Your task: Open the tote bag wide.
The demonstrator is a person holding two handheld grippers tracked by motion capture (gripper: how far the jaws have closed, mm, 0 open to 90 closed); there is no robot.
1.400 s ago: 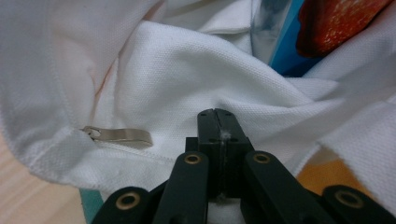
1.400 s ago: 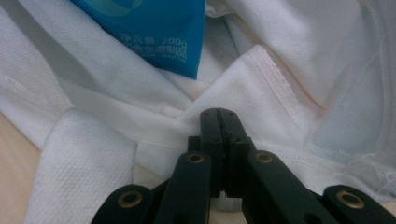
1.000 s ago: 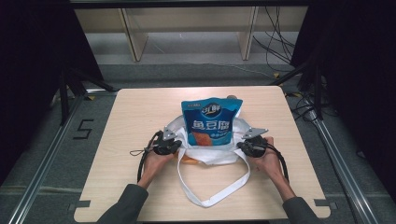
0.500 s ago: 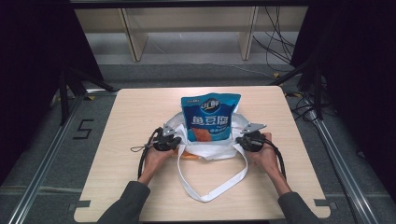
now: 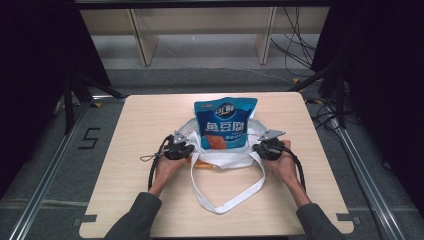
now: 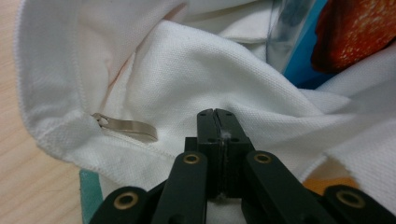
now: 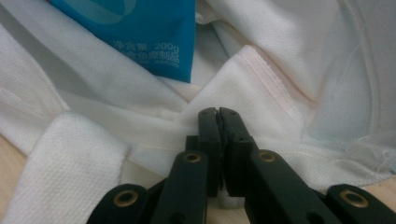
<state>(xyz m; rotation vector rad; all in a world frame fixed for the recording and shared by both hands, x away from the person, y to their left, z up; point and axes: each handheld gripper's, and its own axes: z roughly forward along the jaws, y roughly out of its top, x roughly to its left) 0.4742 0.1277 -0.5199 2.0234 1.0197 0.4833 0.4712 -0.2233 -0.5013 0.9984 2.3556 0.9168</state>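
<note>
You have the white tote bag (image 5: 220,150) lying near the middle of the counter (image 5: 140,120), with the blue snack pouch (image 5: 225,122) standing half out of its mouth, its top toward 12 o'clock. The pouch's lower part is down inside the cloth; its printed upper part is in the open.

Your left gripper (image 5: 181,150) sits at the bag's 9 o'clock edge. In the left gripper view its jaws are pressed together on a fold of the white fabric (image 6: 224,93), just beside a small metal zipper pull (image 6: 126,127). Your right gripper (image 5: 266,150) sits at the bag's 3 o'clock edge, and in the right gripper view its jaws are likewise pinched together on a seamed fold of the cloth (image 7: 252,79), with the corner of the pouch (image 7: 154,42) just beyond them at 11 o'clock.

The long handle loop (image 5: 225,192) trails slack toward 6 o'clock, between your forearms.

Judging by this, you have both sides of the opening gripped and the pouch partly seated, so the work looks around midway. What seems left is to draw the two edges up and apart around the pouch until it sinks fully inside, then let go of the cloth. Whether the zipper is meant to be closed afterwards cannot be told from here.
</note>
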